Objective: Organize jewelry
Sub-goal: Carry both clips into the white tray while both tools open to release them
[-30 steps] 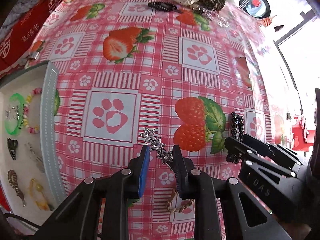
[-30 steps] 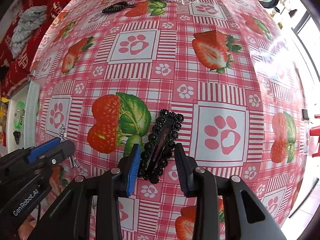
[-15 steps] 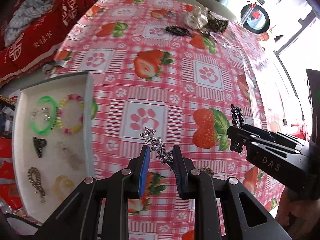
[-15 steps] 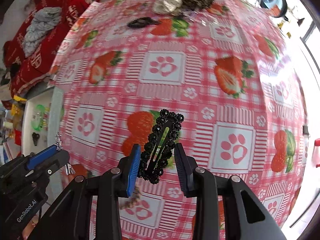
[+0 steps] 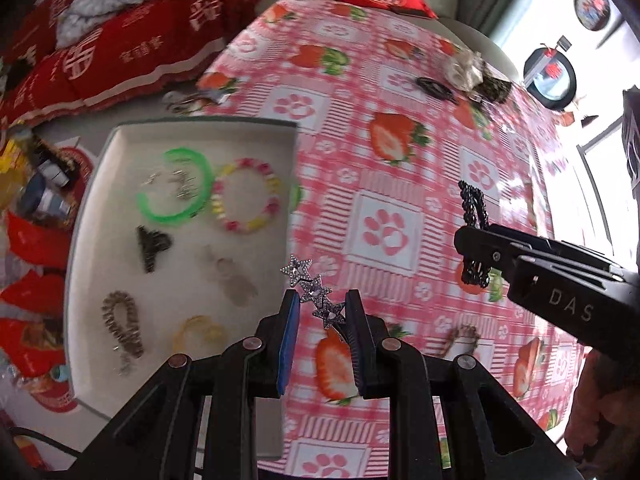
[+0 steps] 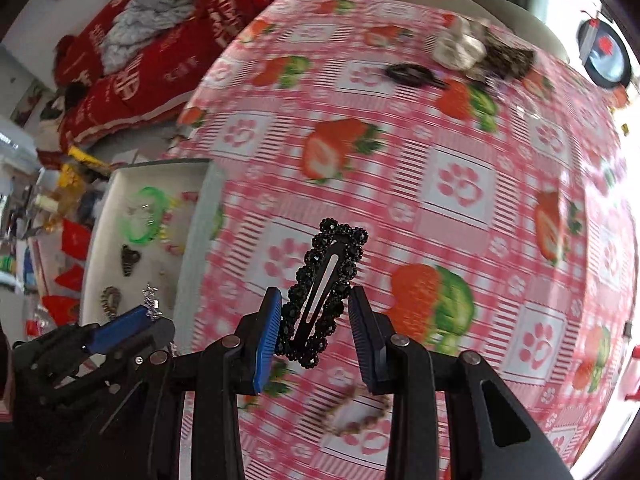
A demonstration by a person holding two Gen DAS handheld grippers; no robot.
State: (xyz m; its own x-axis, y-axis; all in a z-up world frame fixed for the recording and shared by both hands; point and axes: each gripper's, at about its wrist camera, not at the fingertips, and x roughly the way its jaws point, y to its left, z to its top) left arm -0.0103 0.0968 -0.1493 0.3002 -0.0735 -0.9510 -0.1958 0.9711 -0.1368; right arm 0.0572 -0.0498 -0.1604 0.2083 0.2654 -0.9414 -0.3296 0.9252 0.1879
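My left gripper (image 5: 320, 312) is shut on a silver star hair clip (image 5: 310, 288) and holds it in the air over the right edge of the white tray (image 5: 96, 184). The tray holds a green bangle (image 5: 176, 188), a beaded bracelet (image 5: 246, 196), a dark claw clip (image 5: 150, 246) and other pieces. My right gripper (image 6: 314, 320) is shut on a black beaded snap clip (image 6: 324, 288), raised above the tablecloth; it also shows in the left wrist view (image 5: 474, 236). The left gripper shows at lower left of the right wrist view (image 6: 148, 316).
The round table has a pink strawberry and paw-print cloth (image 5: 400, 208). A braided bracelet (image 6: 360, 412) lies on it near me. At the far side lie a black clip (image 5: 434, 88), a pale scrunchie (image 5: 464, 68) and a dark one. Red cushions (image 5: 120, 40) lie beyond the tray.
Both grippers have risen higher and swung left toward the tray, each still holding its clip. More of the tray and the cushions has come into view.
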